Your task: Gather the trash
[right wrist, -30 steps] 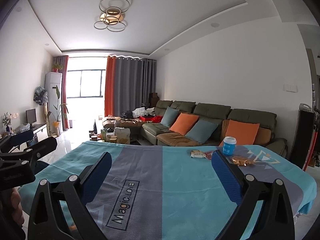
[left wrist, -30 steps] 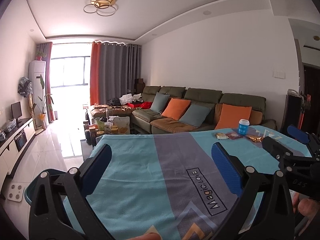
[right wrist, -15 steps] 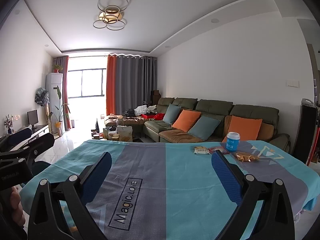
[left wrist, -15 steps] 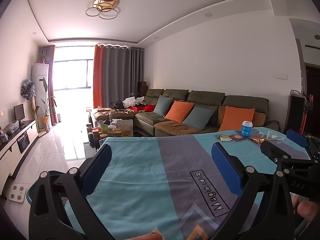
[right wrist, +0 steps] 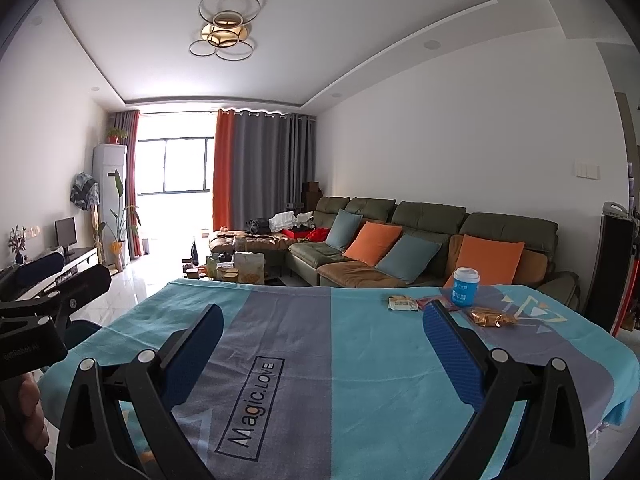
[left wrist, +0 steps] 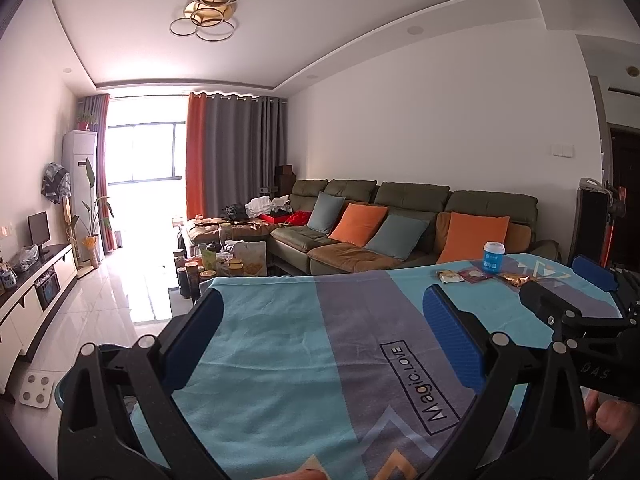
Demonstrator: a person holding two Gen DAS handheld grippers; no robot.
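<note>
Trash lies clustered on the far right part of the cloth-covered table [right wrist: 360,360], at right of centre in the right wrist view: a blue cup [right wrist: 465,287] with a white lid, upright; a pale wrapper [right wrist: 402,303] to its left; a red wrapper [right wrist: 434,303] between the two, partly hidden by a fingertip; and a golden wrapper [right wrist: 490,317] just to the cup's lower right. In the left wrist view the same group sits at the right edge of the frame, the blue cup [left wrist: 493,256] upright above the wrappers.

The right gripper [right wrist: 320,344] has its fingers spread wide with nothing between them; the left gripper [left wrist: 320,332] is likewise spread and empty. Each tool shows in the other's view: the right gripper [left wrist: 568,296] at the right edge of the left view, the left gripper [right wrist: 68,280] at the left edge of the right view.

Compared with a second ago, the table edge and the trash sit lower in both frames and more ceiling shows (both cameras have tilted upward slightly or lifted), while the cup and wrappers keep the same places on the cloth. A dark teal rim [left wrist: 64,380], possibly a bin, shows at lower left of the left view below the table edge.

The trash thus remains on the table, well apart from both grippers, and neither shift brought a gripper appreciably nearer to it.
</note>
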